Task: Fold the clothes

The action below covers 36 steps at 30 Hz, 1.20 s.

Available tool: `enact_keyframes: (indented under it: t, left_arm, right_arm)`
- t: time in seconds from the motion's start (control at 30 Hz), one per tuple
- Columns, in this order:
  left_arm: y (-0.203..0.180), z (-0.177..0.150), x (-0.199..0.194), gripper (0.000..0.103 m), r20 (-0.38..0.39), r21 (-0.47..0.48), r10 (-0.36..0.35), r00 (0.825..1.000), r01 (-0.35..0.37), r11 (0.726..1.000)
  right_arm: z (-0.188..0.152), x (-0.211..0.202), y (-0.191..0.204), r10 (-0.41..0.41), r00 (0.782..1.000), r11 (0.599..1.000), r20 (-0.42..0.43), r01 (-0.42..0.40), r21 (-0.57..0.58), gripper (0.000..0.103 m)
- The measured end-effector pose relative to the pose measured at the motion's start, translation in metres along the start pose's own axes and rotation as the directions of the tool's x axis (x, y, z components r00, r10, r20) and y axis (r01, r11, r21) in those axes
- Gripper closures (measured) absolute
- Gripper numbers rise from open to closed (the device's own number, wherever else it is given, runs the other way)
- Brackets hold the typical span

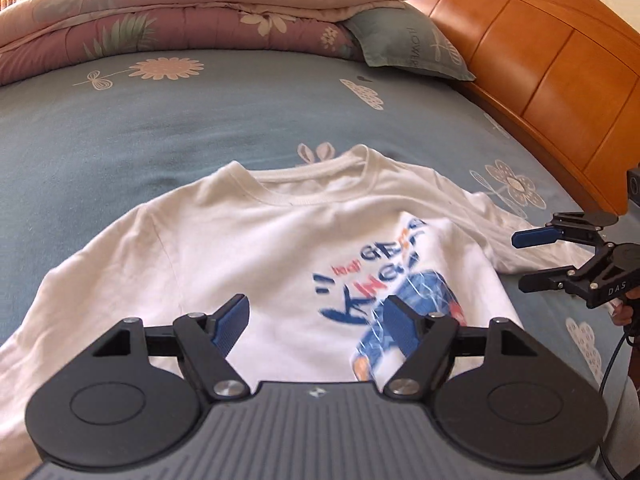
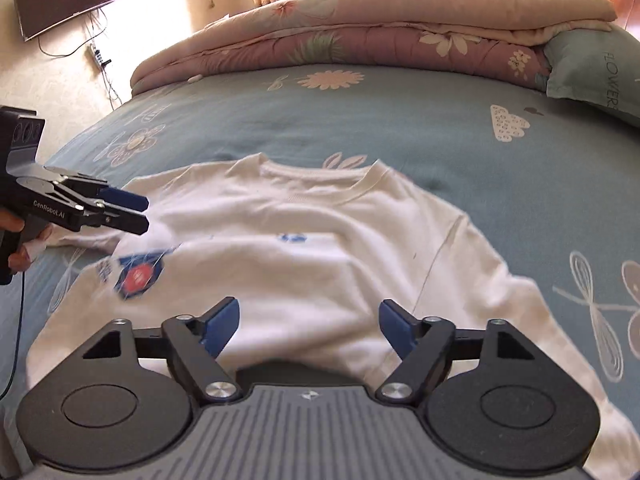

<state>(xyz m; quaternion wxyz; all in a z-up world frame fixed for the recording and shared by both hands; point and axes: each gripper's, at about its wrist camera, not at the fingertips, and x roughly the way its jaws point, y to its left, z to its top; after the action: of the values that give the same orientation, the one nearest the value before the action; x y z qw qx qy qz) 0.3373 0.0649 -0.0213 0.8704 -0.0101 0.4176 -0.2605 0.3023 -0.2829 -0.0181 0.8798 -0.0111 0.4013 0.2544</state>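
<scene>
shirt: white T-shirt [image 1: 248, 248] with blue/red chest print, lying front-up on the bed [image 1: 160, 120], collar pointing toward the quilt stack [image 1: 160, 12]; body mostly flat, not yet folded by the look of it
shirt state: one sleeve [image 1: 504, 236] already bunched near the headboard [image 1: 540, 52] side; hem end hidden under both cameras
left gripper: left gripper [image 1: 316, 324] fingers spread wide, nothing between them, hovering over the lower chest area
right gripper: right gripper [image 2: 308, 326] also spread apart, empty, above the plain lower part of the shirt; in the left wrist view it sits off the shirt's edge beside the bunched sleeve
contact: cannot tell if either gripper touches cloth
step (judgement): likely lining up for a first grasp of an edge or sleeve
risk 1: pinching only the top layer, since the cloth is thin and two-layered; fold would drag crooked
risk 2: grabbing mid-body instead of a seam or edge, which would bunch the print area into wrinkles
risk 3: soft bedsheet [image 2: 400, 120] underneath could get caught in the pinch along with the shirt
risk 4: uneven lift between the two hands would skew the shirt, worsening the crumpled sleeve
risk 5: trailing cable [image 1: 612, 360] near the shirt edge may snag cloth
other: pillow [image 2: 592, 76] well apart, no interference
</scene>
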Motion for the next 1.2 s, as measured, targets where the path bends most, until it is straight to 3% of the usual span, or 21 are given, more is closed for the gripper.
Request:
enact_keyframes:
  t: [0.13,0.3,0.43,0.6,0.73,1.0,1.1,1.2]
  left_arm:
    - [-0.036,-0.039,-0.037,0.02,0.011,0.017,-0.001,1.0,0.001,1.0]
    - [-0.064,-0.078,-0.059,0.017,0.027,-0.098,-0.002,1.0,0.005,0.995]
    - [-0.069,-0.107,-0.057,0.017,0.035,-0.238,-0.057,0.998,0.064,0.969]
    - [-0.077,-0.117,-0.043,0.017,0.057,-0.288,-0.126,0.99,0.137,0.948]
    - [-0.09,-0.101,-0.039,0.017,0.091,-0.308,-0.15,0.985,0.171,0.936]
    - [-0.141,-0.066,-0.024,0.016,0.106,-0.159,-0.179,0.978,0.194,0.968]
    - [-0.145,-0.068,-0.021,0.016,0.087,-0.138,-0.145,0.986,0.157,0.978]
    - [-0.133,-0.078,-0.028,0.016,0.081,-0.161,-0.114,0.99,0.126,0.979]
  right_arm:
    - [-0.048,-0.028,0.038,-0.011,1.0,1.0,-0.01,0.011,-0.004,0.009]
    - [-0.089,-0.05,0.079,-0.053,0.999,0.999,0.014,0.053,-0.002,0.004]
    - [-0.117,-0.064,0.093,-0.067,0.997,0.996,0.032,0.065,0.062,0.001]
    - [-0.144,-0.082,0.095,-0.11,0.994,0.99,0.002,0.11,0.084,0.0]
    - [-0.163,-0.098,0.086,-0.122,0.992,0.982,0.013,0.119,0.15,0.0]
    - [-0.179,-0.096,0.072,-0.013,0.999,0.964,0.049,0.0,0.264,0.0]
    - [-0.185,-0.094,0.066,0.033,0.997,0.951,0.068,-0.052,0.304,0.0]
    - [-0.182,-0.084,0.057,0.139,0.985,0.927,0.104,-0.166,0.335,0.0]
